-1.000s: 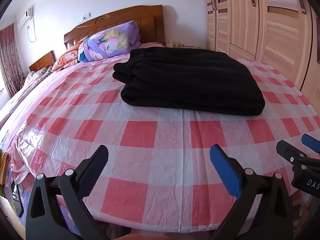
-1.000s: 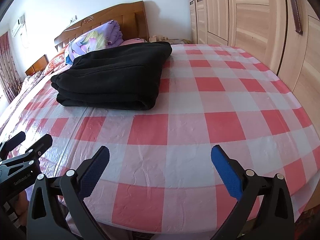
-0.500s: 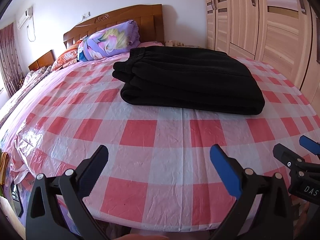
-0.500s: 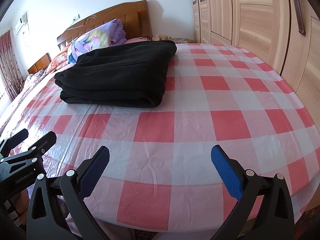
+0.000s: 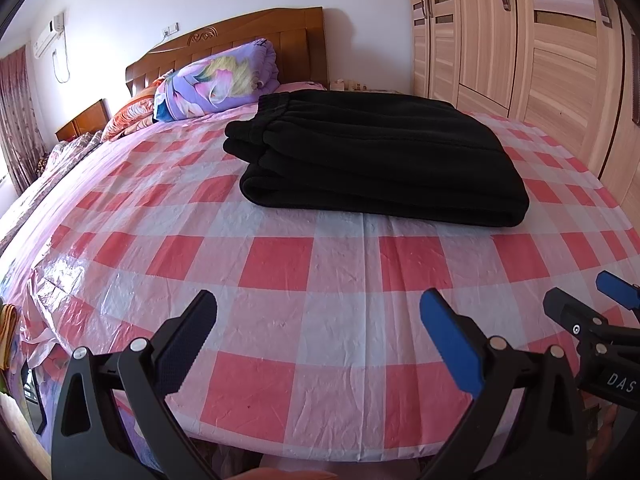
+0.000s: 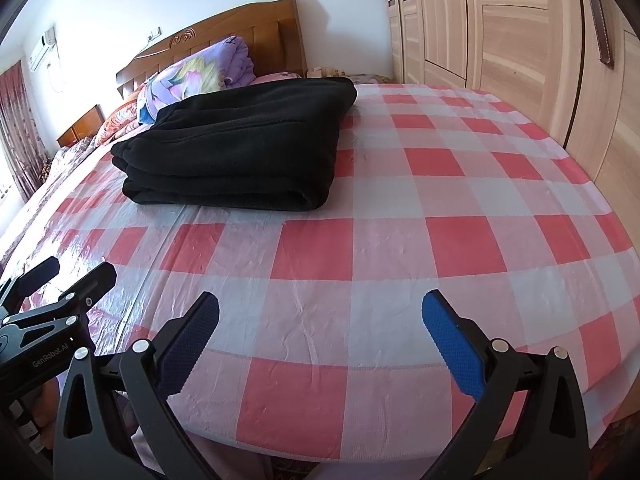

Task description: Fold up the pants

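Black pants (image 5: 380,152) lie folded in a thick rectangular stack on the bed, waistband toward the headboard; they also show in the right wrist view (image 6: 244,148). My left gripper (image 5: 318,336) is open and empty, held over the bed's near edge, well short of the pants. My right gripper (image 6: 320,336) is open and empty too, near the same edge, to the right of the pants. Each gripper shows at the side of the other's view, the right one (image 5: 588,312) and the left one (image 6: 60,276).
The bed carries a red-and-white checked plastic sheet (image 5: 280,260). A purple floral quilt (image 5: 216,80) and a wooden headboard (image 5: 240,36) stand at the far end. Wooden wardrobes (image 6: 520,32) line the right side.
Both grippers have drawn back slightly and turned a little; the pants lie still. Both stay open.
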Demonstrator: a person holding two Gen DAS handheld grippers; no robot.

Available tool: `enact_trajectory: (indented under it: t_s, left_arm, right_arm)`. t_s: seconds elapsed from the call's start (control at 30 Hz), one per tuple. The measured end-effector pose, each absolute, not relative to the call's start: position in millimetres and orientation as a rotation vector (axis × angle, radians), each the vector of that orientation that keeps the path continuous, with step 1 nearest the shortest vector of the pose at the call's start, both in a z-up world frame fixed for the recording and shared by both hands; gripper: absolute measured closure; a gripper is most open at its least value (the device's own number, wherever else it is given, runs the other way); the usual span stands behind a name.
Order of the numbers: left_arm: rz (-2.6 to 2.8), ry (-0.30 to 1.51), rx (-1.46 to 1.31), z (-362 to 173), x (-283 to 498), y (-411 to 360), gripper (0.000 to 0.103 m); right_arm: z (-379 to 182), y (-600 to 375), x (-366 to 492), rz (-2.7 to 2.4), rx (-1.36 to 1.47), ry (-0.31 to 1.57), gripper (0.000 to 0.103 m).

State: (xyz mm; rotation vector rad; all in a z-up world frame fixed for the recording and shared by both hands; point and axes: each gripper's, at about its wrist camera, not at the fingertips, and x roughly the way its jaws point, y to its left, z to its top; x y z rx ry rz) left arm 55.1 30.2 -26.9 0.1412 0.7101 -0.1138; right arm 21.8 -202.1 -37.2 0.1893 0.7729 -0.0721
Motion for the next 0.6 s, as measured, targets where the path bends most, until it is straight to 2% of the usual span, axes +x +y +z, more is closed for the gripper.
enact_trajectory:
  t_s: [0.6]
  left_arm:
    - [-0.117, 0.716, 0.144, -30.2, 53.8, 31.8, 0.001]
  right_arm:
    - [-43.2, -204.1, 22.9, -0.057, 0.199, 0.791, 0.005]
